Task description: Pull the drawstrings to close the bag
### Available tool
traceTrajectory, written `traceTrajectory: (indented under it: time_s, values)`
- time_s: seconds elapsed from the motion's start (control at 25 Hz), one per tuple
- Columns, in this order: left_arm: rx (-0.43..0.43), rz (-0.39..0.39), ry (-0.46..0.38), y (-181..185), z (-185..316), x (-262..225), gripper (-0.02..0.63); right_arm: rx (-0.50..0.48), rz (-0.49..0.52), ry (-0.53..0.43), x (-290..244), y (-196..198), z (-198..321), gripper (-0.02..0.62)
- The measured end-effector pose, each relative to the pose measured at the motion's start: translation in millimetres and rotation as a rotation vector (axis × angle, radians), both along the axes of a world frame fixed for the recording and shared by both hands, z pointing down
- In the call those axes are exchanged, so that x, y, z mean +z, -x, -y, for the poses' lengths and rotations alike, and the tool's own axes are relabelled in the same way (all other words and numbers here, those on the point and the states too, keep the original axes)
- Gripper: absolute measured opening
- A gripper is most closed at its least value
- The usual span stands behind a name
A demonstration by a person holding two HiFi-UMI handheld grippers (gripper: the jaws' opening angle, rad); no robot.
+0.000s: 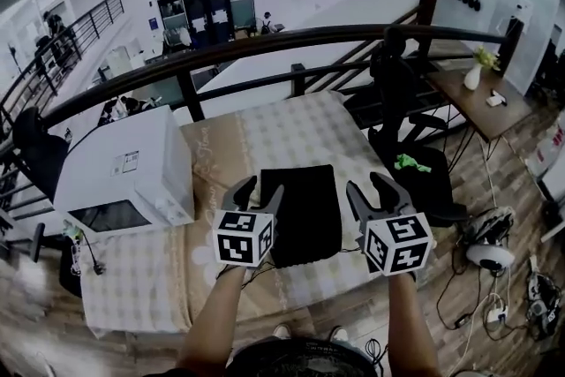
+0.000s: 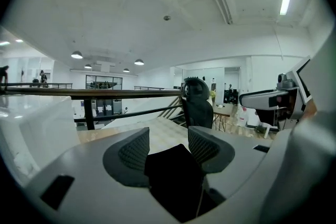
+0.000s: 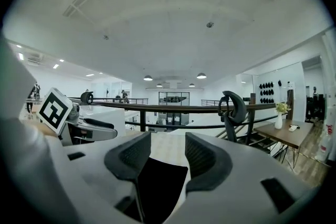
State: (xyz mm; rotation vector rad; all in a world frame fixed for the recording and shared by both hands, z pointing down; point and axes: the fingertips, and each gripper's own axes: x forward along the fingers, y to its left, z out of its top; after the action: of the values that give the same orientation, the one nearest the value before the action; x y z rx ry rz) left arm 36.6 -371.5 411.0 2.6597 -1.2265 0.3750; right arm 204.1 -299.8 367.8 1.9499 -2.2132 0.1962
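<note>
A flat black drawstring bag [image 1: 303, 209] lies on the checked tablecloth [image 1: 265, 132], held by neither gripper. My left gripper [image 1: 258, 192] hovers over the bag's left edge, open and empty. My right gripper [image 1: 369, 189] hovers just off the bag's right edge, also open and empty. In the left gripper view the bag [image 2: 173, 176] shows dark below the spread jaws of the left gripper [image 2: 169, 147], with a thin cord [image 2: 200, 201] at its near edge. In the right gripper view the bag [image 3: 157, 186] sits below and between the jaws of the right gripper [image 3: 167, 152].
A white microwave [image 1: 124, 172] stands on the table's left part. A dark railing [image 1: 265, 44] runs behind the table. A black office chair [image 1: 406, 101] with something green [image 1: 410, 162] on its seat stands at the right, with cables on the floor [image 1: 494, 296].
</note>
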Motion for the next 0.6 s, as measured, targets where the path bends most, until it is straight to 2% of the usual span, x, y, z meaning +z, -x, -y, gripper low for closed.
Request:
traceTrajectory:
  time_s: [0.6]
  values:
    - [-0.247,0.030,-0.038,-6.6,-39.3,-5.5,0.232,-0.248,0.024,-0.020,4.0,-35.9,4.0,0.189]
